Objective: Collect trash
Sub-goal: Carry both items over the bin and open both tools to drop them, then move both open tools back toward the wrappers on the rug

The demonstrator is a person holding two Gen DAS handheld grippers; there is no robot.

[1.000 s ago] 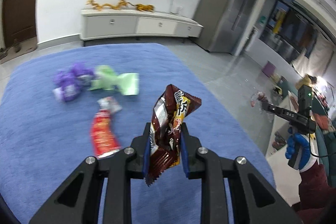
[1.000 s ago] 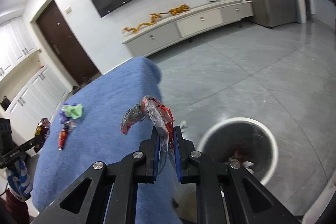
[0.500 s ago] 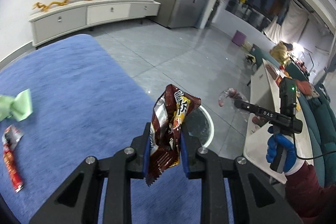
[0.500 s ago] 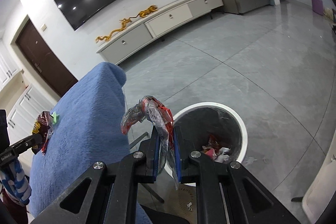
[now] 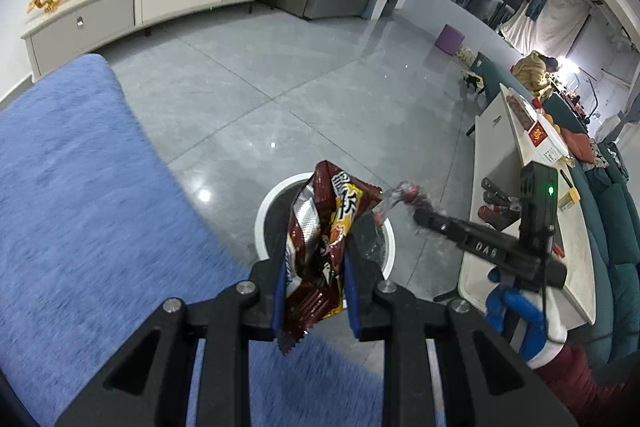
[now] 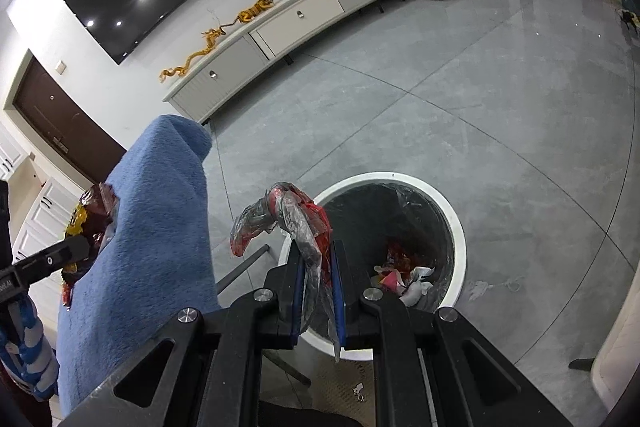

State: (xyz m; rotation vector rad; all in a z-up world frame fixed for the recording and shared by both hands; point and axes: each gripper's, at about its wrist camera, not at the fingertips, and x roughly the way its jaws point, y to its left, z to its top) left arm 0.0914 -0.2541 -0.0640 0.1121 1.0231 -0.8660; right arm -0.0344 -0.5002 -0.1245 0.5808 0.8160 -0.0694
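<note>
— Can any writing be read?

— On the brown snack wrapper [image 5: 320, 227] large Chinese characters are printed on a yellow patch, but they are crumpled and cannot be fully read. "DAS" is stamped on the arm of the right gripper [image 5: 416, 215] as seen from the left wrist view. A red box [image 5: 538, 135] on the white counter [image 5: 488, 163] carries a label too small to be read.

— What is held, and how?

— The left gripper [image 5: 312, 287] is clamped on the brown snack wrapper; its blue pads [image 5: 278, 291] are pressed against the wrapper's sides. The right gripper [image 6: 316, 287] is closed on a clear and red plastic wrapper [image 6: 288, 219], which is pinched thin between the pads.

— Where are the wrappers relative to the bin?

— Both are seen over the white-rimmed trash bin [image 6: 460, 239], which is lined with a dark bag and stands on the grey tile floor [image 6: 440, 67] beside the edge of the blue-covered surface [image 5: 80, 207]. Crumpled red and white trash [image 6: 404, 271] is seen at its bottom.

— What is hidden or cut off?

— The bin's near rim is covered by the grippers. The blue-gloved hand [image 5: 516, 319] is partly cut off.
</note>
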